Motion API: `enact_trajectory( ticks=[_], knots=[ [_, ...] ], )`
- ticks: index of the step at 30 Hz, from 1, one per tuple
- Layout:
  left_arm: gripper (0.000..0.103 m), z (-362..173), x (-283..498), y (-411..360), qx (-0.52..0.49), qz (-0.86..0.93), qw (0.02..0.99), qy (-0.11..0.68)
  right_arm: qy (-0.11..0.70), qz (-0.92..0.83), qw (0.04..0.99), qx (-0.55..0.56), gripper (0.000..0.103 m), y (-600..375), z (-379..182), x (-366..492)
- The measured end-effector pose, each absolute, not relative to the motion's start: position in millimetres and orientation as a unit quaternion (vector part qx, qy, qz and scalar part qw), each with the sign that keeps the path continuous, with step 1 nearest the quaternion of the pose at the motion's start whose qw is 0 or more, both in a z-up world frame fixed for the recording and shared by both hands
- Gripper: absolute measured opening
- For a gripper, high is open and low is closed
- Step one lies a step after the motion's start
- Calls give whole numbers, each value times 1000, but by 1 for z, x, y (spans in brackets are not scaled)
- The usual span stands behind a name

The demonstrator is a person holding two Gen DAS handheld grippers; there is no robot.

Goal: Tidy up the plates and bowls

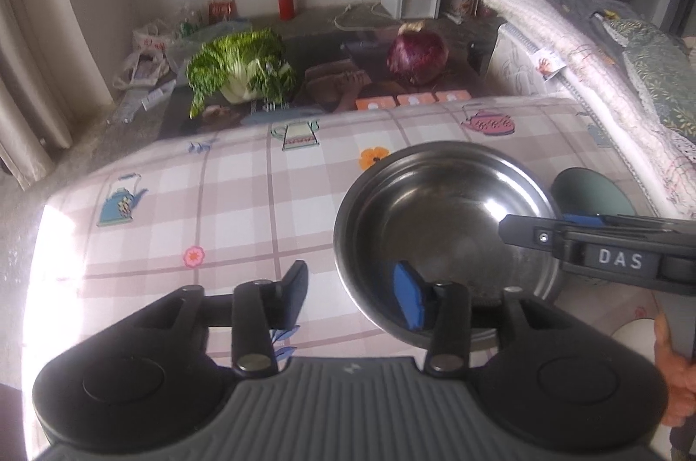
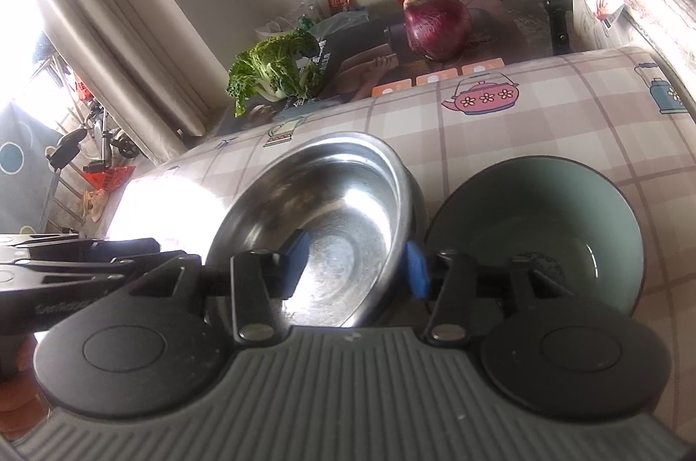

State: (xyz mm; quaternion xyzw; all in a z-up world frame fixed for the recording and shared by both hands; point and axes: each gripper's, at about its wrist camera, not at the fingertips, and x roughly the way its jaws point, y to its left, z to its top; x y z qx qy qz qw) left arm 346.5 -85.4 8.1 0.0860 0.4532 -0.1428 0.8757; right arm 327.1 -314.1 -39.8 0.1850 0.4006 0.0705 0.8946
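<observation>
Where it crosses the steel bowl (image 1: 439,217), the right gripper (image 1: 522,228) reads "DAS".

Steel bowl (image 2: 322,217) beside green bowl (image 2: 539,230) — right claw (image 2: 354,265) open.

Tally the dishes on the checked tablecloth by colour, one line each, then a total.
Silver steel bowl: 1
Green bowl: 1
Total: 2
</observation>
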Motion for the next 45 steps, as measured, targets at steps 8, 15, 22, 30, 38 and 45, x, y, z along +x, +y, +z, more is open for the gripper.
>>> enact_trajectory(
  ticks=[8, 15, 22, 30, 38, 45],
  knots=[
    [51, 15, 337, -81, 81, -143, 879, 449, 377, 56, 905, 186, 62, -320, -25, 319],
    [53, 12, 328, -86, 81, -159, 874, 452, 374, 64, 903, 203, 62, -326, -23, 315],
    [63, 16, 309, -111, 82, -207, 867, 447, 367, 73, 902, 216, 62, -341, -18, 296],
    [65, 16, 291, -149, 77, -248, 860, 440, 363, 43, 902, 228, 62, -390, -17, 261],
    [64, 7, 289, -187, 54, -258, 859, 438, 368, -15, 898, 239, 62, -449, -34, 244],
    [43, -9, 300, -213, 34, -254, 853, 455, 384, -25, 888, 252, 51, -469, -58, 260]
  ],
)
